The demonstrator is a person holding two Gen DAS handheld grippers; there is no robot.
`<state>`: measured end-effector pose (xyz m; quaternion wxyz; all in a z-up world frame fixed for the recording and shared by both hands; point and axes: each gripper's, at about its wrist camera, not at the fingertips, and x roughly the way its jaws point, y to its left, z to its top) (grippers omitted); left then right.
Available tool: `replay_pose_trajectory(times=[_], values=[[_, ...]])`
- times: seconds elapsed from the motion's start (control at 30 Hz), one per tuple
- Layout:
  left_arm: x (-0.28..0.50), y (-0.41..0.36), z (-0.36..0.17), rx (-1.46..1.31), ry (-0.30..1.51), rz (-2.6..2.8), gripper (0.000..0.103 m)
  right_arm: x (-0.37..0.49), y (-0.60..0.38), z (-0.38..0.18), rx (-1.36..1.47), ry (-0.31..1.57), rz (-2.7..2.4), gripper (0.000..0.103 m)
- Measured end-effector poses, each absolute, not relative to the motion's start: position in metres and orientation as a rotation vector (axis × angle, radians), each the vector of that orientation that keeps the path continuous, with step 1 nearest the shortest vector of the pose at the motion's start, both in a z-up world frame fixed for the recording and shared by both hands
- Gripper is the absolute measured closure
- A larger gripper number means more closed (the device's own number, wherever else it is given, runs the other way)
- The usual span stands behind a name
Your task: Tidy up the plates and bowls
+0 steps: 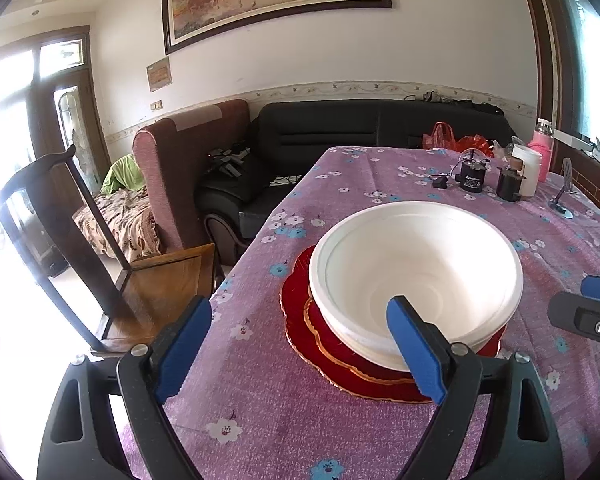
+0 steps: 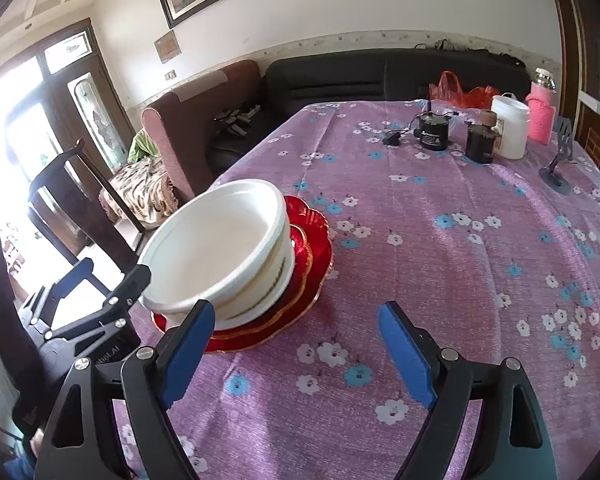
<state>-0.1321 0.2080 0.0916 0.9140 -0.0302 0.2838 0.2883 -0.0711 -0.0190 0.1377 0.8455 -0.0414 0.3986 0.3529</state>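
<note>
A stack of white bowls (image 1: 416, 268) sits on stacked red plates with gold rims (image 1: 300, 316) on the purple flowered tablecloth (image 1: 284, 420). My left gripper (image 1: 300, 344) is open; its right finger reaches over the near rim of the top bowl, its left finger stands out to the left of the plates. In the right wrist view the bowls (image 2: 216, 256) and red plates (image 2: 312, 256) lie to the left. My right gripper (image 2: 296, 348) is open and empty over the cloth, right of the stack. The left gripper (image 2: 100, 284) shows at the bowl's left rim.
At the table's far right stand two black motors (image 2: 434, 130), a white jar (image 2: 510, 132), a pink bottle (image 2: 542, 114), a phone stand (image 2: 558, 160) and red bags (image 2: 458, 92). A wooden chair (image 1: 100, 260) stands left of the table. Sofas line the far wall.
</note>
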Motion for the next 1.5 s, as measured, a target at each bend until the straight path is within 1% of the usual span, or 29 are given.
replay_pose_trajectory(times=[0.13,0.23,0.4,0.73,0.83,0.9,1.13,1.27,1.5], values=[[-0.136,0.206,0.088,-0.065,0.558,0.614,0.004,-0.079,-0.027,0.133,-0.106,0.794,0.713,0.015],[-0.139,0.205,0.084,-0.08,0.543,0.621,0.003,-0.084,-0.032,0.126,-0.115,0.755,0.693,0.014],[-0.135,0.203,0.075,-0.103,0.573,0.596,0.0,-0.086,-0.037,0.111,-0.114,0.738,0.689,0.013],[-0.139,0.196,0.076,-0.056,0.543,0.68,0.0,-0.092,-0.036,0.092,-0.132,0.682,0.701,0.013],[-0.149,0.196,0.079,-0.054,0.515,0.691,0.0,-0.092,-0.043,0.096,-0.091,0.65,0.704,0.013],[-0.154,0.196,0.078,-0.054,0.505,0.686,0.0,-0.094,-0.043,0.097,-0.092,0.638,0.705,0.011],[-0.159,0.205,0.061,-0.163,0.593,0.664,0.0,-0.101,-0.04,0.1,-0.116,0.606,0.697,0.009],[-0.161,0.212,0.061,-0.188,0.591,0.721,0.0,-0.107,-0.039,0.102,-0.126,0.584,0.686,0.009],[-0.16,0.21,0.061,-0.156,0.598,0.75,0.0,-0.114,-0.039,0.105,-0.141,0.554,0.682,0.004]])
